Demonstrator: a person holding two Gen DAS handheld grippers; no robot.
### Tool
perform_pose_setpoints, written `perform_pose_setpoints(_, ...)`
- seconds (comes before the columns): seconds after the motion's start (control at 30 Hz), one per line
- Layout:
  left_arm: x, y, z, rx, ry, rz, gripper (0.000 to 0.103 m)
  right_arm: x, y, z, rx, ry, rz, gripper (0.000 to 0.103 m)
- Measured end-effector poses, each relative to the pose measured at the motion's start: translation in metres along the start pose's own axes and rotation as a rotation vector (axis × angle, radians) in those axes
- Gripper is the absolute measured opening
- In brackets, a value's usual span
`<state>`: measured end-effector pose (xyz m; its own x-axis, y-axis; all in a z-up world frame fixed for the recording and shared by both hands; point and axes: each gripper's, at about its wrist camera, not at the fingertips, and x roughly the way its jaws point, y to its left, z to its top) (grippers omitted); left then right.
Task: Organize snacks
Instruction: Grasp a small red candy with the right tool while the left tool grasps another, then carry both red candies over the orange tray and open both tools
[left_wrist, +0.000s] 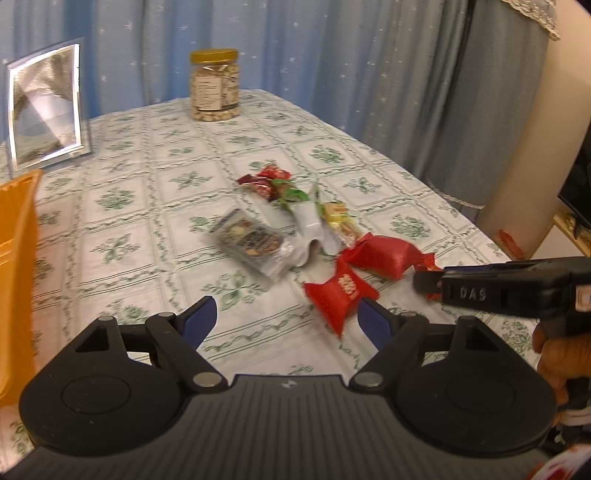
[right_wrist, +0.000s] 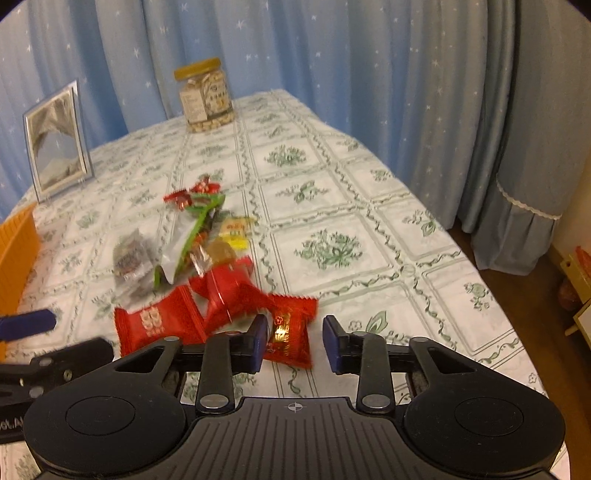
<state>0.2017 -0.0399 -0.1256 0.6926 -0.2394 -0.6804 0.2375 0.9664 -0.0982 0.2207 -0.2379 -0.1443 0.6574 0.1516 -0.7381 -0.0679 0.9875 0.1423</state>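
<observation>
Left gripper (left_wrist: 286, 319): jaws apart — nothing between.
Right gripper (right_wrist: 293, 341): apart — red packet (right_wrist: 290, 332) between, contact unclear.
Orange basket (left_wrist: 16, 258): cut off.

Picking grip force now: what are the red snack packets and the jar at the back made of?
Red snack packets: thin glossy plastic or foil film, judging by crimped zigzag ends, creases and shine; likely crushable. Jar: clear, rigid-looking plastic or glass, contents visible through the wall; which one the view leaves open. Its yellow lid looks like smooth plastic.
</observation>
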Motion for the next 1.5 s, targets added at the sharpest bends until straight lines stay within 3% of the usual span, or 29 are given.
perform_pose_setpoints(0.03,0.002,-0.001,0.001,0.001,-0.002,-0.007,0.079,-0.001,0.001,-0.001,-0.014,0.000,-0.003,0.022)
perform_pose_setpoints(0.1,0.008,-0.004,0.003,0.007,-0.005,-0.024,0.076,-0.003,-0.001,-0.003,-0.001,0.001,0.000,0.021)
perform_pose_setpoints(0.3,0.026,-0.018,0.007,0.061,-0.004,-0.071,0.058,-0.013,-0.010,-0.009,0.037,0.003,-0.013,0.020)
perform_pose_setpoints(0.43,0.036,-0.023,0.007,0.085,0.016,-0.079,0.040,-0.014,-0.009,-0.009,0.031,0.005,-0.018,0.020)
perform_pose_setpoints(0.67,0.025,-0.023,-0.001,0.048,0.018,-0.075,0.026,-0.019,-0.007,-0.009,0.032,0.008,-0.017,0.020)
perform_pose_setpoints(0.97,-0.016,-0.011,-0.016,-0.065,-0.001,0.004,0.019,-0.043,0.011,-0.011,-0.004,-0.026,0.027,0.020)
perform_pose_setpoints(1.5,-0.078,0.026,-0.028,-0.157,-0.062,0.117,0.016,-0.074,0.079,-0.005,-0.093,-0.078,0.155,0.020)
